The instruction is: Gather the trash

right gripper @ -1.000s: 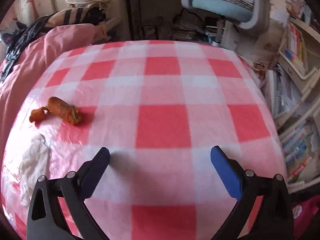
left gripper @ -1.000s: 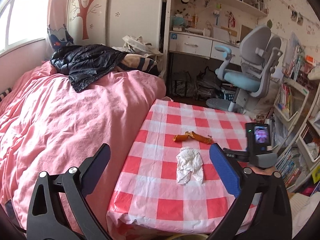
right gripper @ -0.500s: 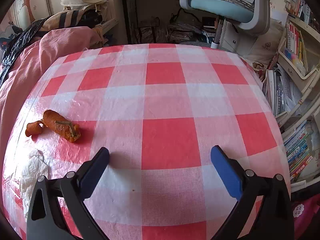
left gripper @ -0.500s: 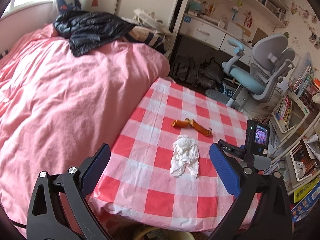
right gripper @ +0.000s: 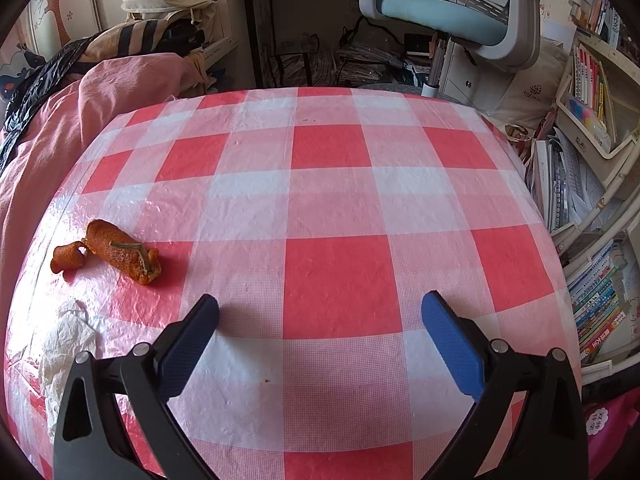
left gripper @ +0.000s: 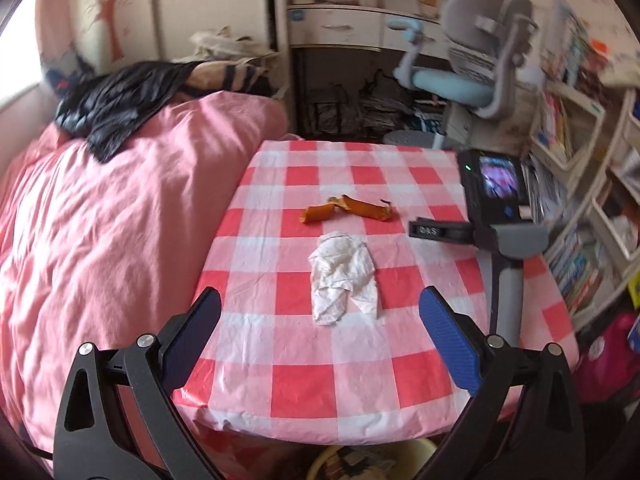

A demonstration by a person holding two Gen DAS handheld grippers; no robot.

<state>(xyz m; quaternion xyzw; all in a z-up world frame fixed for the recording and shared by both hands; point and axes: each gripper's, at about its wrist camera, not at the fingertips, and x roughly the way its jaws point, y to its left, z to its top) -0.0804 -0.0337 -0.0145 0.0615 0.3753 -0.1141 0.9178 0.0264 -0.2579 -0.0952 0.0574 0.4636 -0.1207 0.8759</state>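
A crumpled white tissue [left gripper: 344,276] lies on the red-and-white checked table [left gripper: 280,368], with an orange peel [left gripper: 346,210] just beyond it. My left gripper [left gripper: 320,312] hangs open above the table's near part, the tissue just ahead between its fingers. The right gripper's body and screen [left gripper: 496,200] stand over the table's right side in the left wrist view. In the right wrist view my right gripper [right gripper: 320,320] is open and empty over bare cloth. The orange peel [right gripper: 116,250] and the tissue [right gripper: 60,352] lie off to its left.
A pink-covered bed [left gripper: 92,216] with a black jacket [left gripper: 116,104] borders the table's left. A grey-blue office chair [right gripper: 444,12] and desk stand behind. Bookshelves [right gripper: 592,128] line the right. A yellowish bin rim [left gripper: 372,460] shows below the table's near edge.
My left gripper has dropped and swung closer to the table, so the tissue looms larger. My right gripper has pulled back a little, showing more cloth. Both stay open.
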